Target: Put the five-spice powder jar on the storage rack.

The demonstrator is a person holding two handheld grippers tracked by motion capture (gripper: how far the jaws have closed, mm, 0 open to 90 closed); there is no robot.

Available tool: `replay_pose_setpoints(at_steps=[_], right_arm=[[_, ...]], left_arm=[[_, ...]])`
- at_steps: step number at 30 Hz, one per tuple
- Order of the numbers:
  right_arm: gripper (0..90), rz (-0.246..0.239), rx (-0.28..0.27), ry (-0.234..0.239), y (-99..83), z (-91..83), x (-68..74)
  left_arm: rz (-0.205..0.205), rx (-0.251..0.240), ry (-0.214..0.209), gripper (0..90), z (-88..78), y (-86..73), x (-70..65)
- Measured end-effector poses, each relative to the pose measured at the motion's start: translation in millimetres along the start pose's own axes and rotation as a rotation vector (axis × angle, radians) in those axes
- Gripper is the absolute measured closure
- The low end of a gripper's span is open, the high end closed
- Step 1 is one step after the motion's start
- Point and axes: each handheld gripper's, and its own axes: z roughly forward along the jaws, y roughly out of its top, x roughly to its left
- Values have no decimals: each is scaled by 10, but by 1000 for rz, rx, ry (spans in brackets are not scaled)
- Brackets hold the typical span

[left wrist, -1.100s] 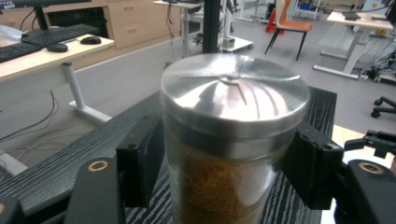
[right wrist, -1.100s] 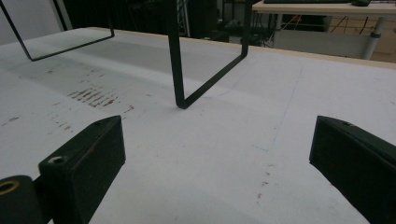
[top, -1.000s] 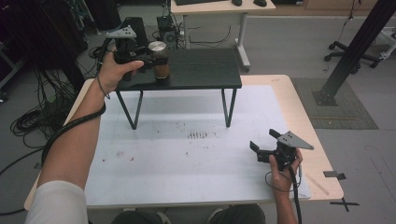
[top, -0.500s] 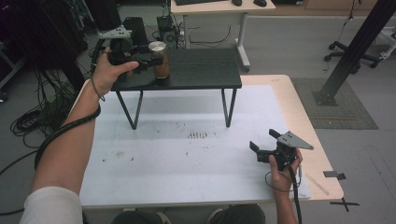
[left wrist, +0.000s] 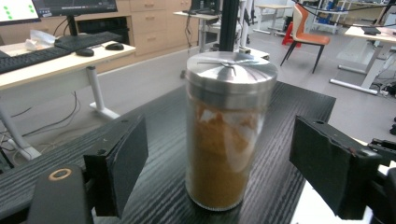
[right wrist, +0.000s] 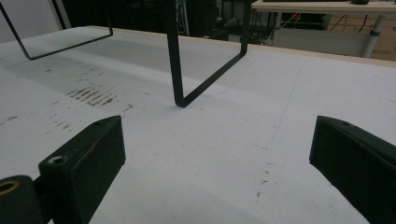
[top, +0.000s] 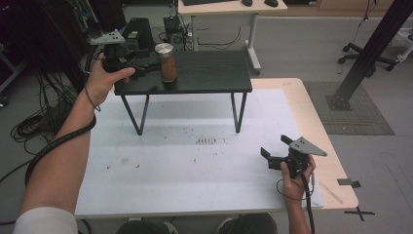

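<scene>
high view is showing the left gripper (top: 146, 68) in the upper left of the frame, held level at the left end of a small black raised table (top: 204, 78), with the person's left hand (top: 104, 80) wrapping its body. its jaws are standing spread and have just been opening; the jar (top: 167, 63), a clear cylinder of orange-brown powder with a metal lid, is standing upright just right of the fingertips on the left part of that black top, free of the pads. left gripper view is putting the jar (left wrist: 227, 130) in the centre of the frame between the two black pads (left wrist: 123, 165), with a gap showing on each side, so nothing is being pinched. moving right in the high view, the white table surface (top: 195, 175) is lying below the black table, with a patch of dark marks (top: 207, 141) near the centre. in the lower right of the frame the right gripper (top: 273, 158) is sitting low over the white surface in the person's right hand (top: 292, 183), well apart from the jar. right gripper view is showing its jaws spread wide over bare white surface, with a black table leg (right wrist: 175, 60) standing ahead of them in the upper centre.
</scene>
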Motion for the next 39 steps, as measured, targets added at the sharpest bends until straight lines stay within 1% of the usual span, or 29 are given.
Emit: replay_pose_setpoints(at_steps=[5,13,18,22,27,39], right_arm=[[35,2,2,0,-1,0,-1],[35,2,7,1,-3,5,-1],[35,3,9,1,-5,8,-2],[35,4,10,1,-5,8,-2],[35,5,11,1,-6,11,-4],[35,8,12,-7,-7,8,-7]], left_arm=[[-5,-7,4,184,-86,-40,-43],[-9,-15,-4,167,-186,-95,-136],[-20,-39,-16,157,-236,-131,-191],[-11,-34,-19,151,-254,-162,-242],[-7,-47,-31,147,-302,-178,-301],[4,-60,-52,143,-443,-230,-426]])
